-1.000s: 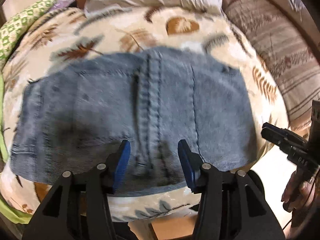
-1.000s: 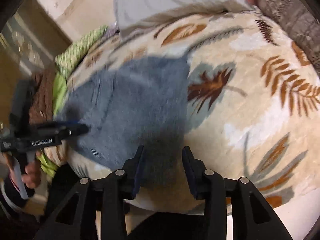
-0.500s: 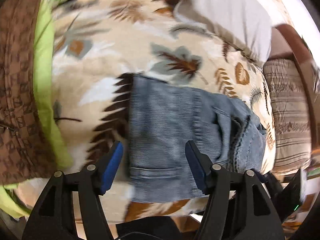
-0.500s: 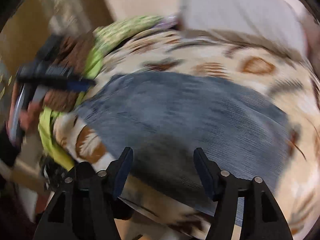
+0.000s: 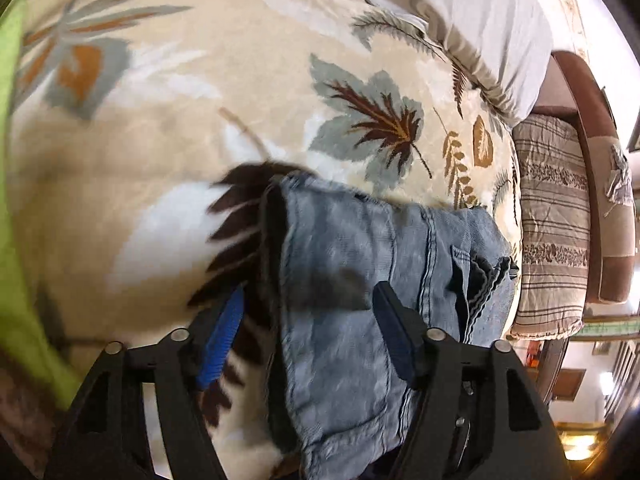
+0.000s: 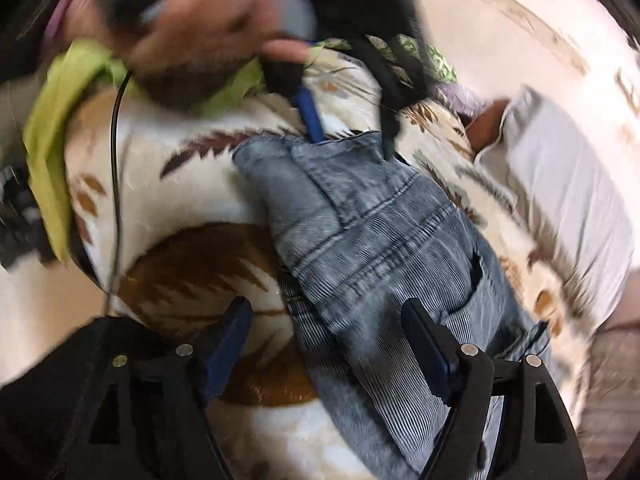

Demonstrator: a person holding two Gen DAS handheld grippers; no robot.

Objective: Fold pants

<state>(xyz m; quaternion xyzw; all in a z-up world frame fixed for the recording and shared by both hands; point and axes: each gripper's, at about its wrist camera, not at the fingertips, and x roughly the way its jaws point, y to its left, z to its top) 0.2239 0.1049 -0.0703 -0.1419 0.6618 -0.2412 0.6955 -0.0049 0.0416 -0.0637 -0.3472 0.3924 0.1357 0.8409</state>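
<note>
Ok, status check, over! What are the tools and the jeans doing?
Both tools open, nothing gripped; left tool and right tool jaws just been opening. Jeans folded on leaf blanket. Nothing in the way.

No text, label or number is legible.

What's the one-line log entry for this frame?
stage: regrasp | jeans: folded, on leaf blanket | left gripper: jaws just opening, straddling jeans edge | right gripper: jaws just opening over jeans, nothing held
</note>
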